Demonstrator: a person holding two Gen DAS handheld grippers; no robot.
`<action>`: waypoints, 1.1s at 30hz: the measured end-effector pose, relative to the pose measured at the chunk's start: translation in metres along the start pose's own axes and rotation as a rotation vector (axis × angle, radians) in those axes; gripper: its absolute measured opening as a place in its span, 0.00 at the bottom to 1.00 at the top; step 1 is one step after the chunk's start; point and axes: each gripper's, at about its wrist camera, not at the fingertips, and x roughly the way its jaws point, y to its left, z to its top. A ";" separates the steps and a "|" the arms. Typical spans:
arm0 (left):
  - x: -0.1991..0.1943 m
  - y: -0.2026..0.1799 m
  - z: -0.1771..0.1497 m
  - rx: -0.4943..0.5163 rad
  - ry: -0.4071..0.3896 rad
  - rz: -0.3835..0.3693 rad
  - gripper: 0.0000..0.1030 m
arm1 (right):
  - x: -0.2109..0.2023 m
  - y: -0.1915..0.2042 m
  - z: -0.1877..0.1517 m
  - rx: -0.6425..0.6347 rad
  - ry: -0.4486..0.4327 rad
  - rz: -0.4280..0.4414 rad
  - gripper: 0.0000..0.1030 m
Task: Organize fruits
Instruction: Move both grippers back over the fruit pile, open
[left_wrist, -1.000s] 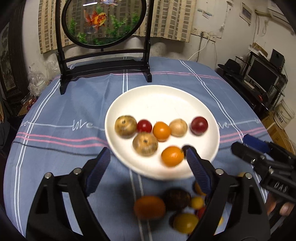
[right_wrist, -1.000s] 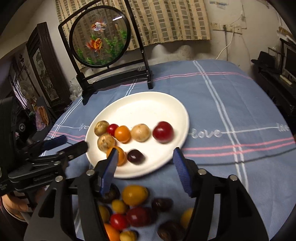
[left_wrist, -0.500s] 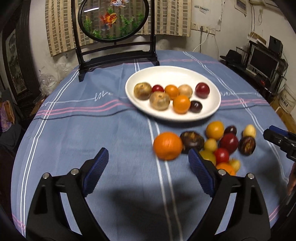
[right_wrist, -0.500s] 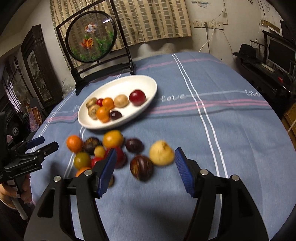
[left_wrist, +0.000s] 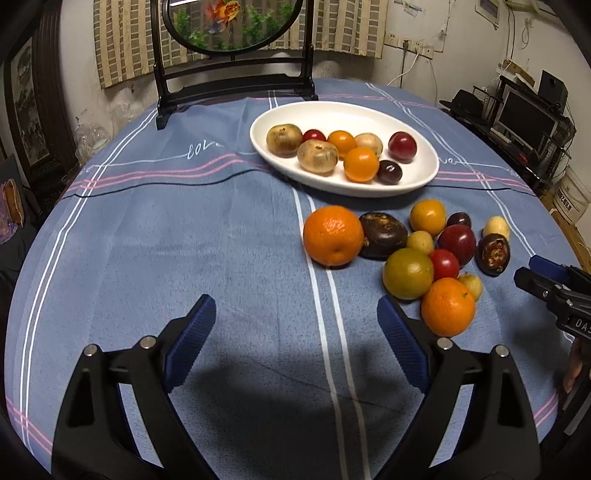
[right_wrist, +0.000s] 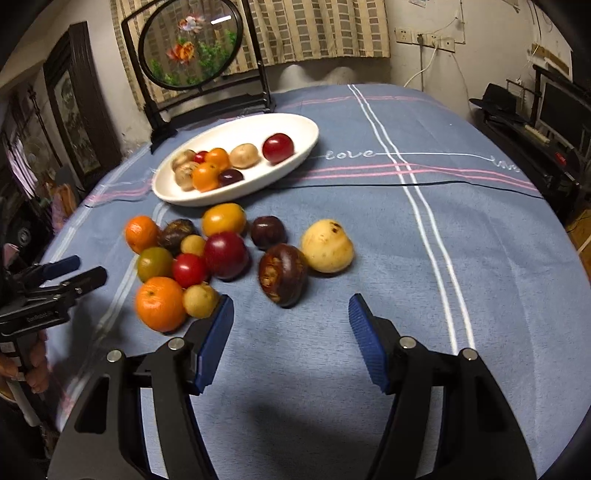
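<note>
Both hand-held grippers, left (left_wrist: 295, 332) and right (right_wrist: 290, 326), are sitting farther back from the plate (left_wrist: 424, 177), jaws apart, empty; "love" (right_wrist: 350, 154) is showing on the cloth (left_wrist: 221, 240).

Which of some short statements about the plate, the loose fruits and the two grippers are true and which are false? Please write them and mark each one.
1. The left gripper holds an orange. False: its jaws are open and hold nothing.
2. The white plate has fruit on it. True.
3. The right gripper is open. True.
4. The pale yellow fruit lies on the plate. False: it lies on the tablecloth, beside a dark brown fruit.
5. The big orange touches a dark fruit. True.
</note>
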 end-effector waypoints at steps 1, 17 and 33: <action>0.002 0.001 -0.001 -0.002 0.003 -0.002 0.88 | 0.002 -0.001 0.000 0.000 0.007 -0.018 0.63; 0.019 0.000 -0.010 -0.004 0.058 -0.026 0.88 | 0.032 0.006 0.009 -0.010 0.118 0.083 0.58; 0.029 0.006 0.007 0.013 0.082 -0.025 0.88 | 0.034 0.006 0.020 0.027 0.073 0.132 0.22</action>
